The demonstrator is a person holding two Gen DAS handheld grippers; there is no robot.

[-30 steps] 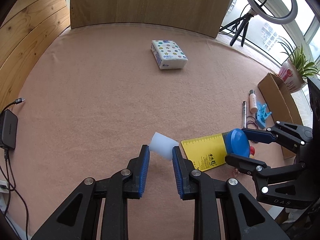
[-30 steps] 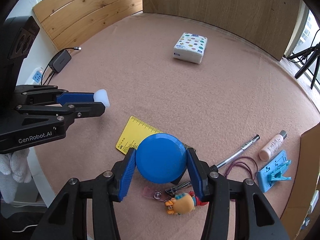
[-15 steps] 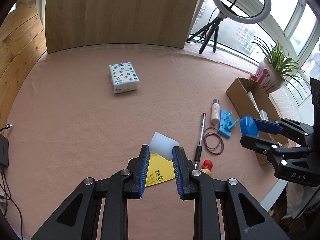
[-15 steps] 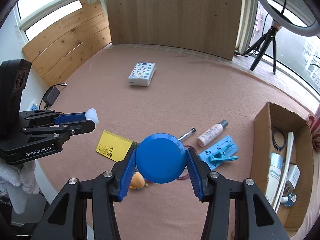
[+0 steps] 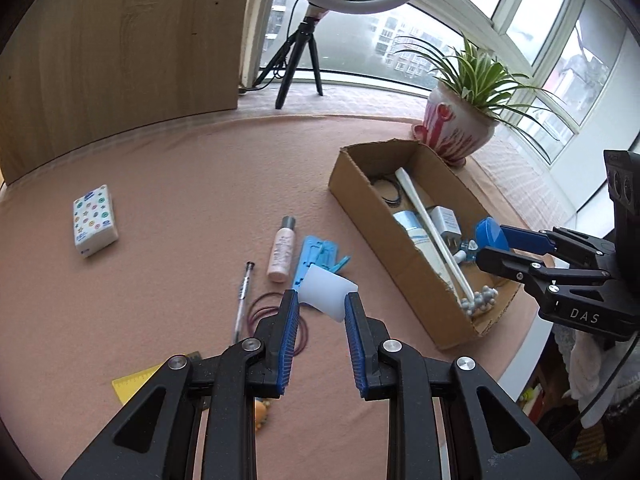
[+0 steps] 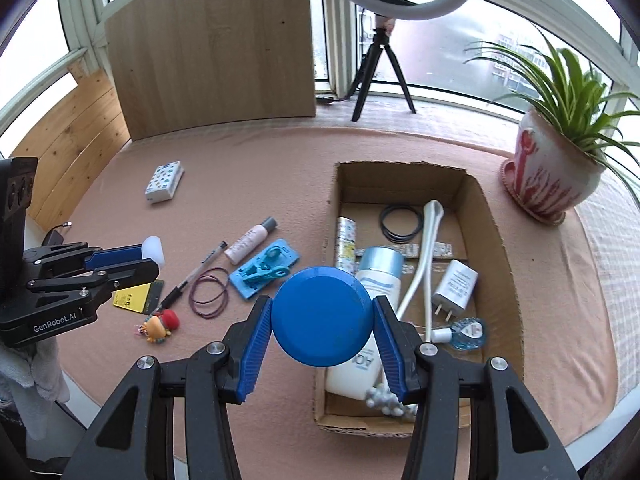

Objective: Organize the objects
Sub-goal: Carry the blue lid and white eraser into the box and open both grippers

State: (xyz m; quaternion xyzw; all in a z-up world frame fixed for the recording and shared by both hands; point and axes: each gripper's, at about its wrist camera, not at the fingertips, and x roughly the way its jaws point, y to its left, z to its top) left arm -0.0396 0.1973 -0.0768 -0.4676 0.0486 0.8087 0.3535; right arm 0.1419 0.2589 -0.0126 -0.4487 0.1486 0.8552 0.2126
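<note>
My left gripper [image 5: 322,299] is shut on a small translucent white cup [image 5: 326,290], held above the table over the blue clip card [image 5: 318,255]; it also shows in the right wrist view [image 6: 154,251]. My right gripper [image 6: 322,320] is shut on a round blue lid [image 6: 322,316], held above the near left part of the open cardboard box [image 6: 500,240]. In the left wrist view the lid [image 5: 491,234] hangs over the box [image 5: 360,196]. The box holds a lotion tube [image 6: 370,300], a white charger [image 6: 456,282], a white wand and black bands.
On the pink cloth lie a tissue pack [image 6: 164,182], a small pink bottle [image 6: 250,240], a pen [image 6: 192,278], red bands [image 6: 208,292], a yellow ruler [image 6: 132,300] and a toy keychain [image 6: 160,326]. A potted plant [image 6: 556,172] and ring-light tripod [image 6: 380,64] stand behind.
Both grippers have swung right, from over the ruler and keychain toward the cardboard box. The right gripper with the blue lid now hangs over the box. Both grips are unchanged.
</note>
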